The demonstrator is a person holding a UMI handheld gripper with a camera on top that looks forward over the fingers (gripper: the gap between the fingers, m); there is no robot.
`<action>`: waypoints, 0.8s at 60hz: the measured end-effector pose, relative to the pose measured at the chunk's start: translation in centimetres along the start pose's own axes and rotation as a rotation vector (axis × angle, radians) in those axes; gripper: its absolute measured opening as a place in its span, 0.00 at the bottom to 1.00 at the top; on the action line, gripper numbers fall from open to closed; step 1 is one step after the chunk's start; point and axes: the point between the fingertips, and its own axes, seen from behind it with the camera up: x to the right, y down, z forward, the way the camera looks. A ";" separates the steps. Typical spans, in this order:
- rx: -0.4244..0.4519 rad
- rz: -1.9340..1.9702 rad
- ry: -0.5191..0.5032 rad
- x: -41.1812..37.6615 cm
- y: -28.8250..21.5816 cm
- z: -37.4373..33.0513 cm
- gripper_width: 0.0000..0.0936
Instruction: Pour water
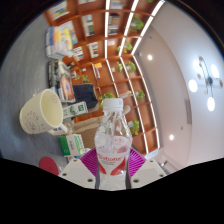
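Note:
My gripper [112, 165] is shut on a clear plastic water bottle [112, 140] with a white cap and a red-and-white label. Both pink pads [88, 160] press on the bottle's sides at the label. The bottle stands along the fingers and the whole view is tilted. A cream mug [40, 112] with a handle shows to the left of the bottle, its mouth turned towards the bottle. Whether the bottle's cap is on tight cannot be told.
Wooden shelves [120, 80] with plants and boxes fill the view behind the bottle. A green-and-white box [72, 143] lies just left of the fingers. Ceiling light strips [128, 25] and round lamps [195, 85] show beyond and to the right.

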 end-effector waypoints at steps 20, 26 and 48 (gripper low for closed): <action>0.019 1.045 -0.244 -5.7 2.7 0.1 0.41; 0.003 1.170 -0.272 -7.6 3.4 0.7 0.40; 0.027 1.285 -0.225 -8.8 4.7 1.3 0.41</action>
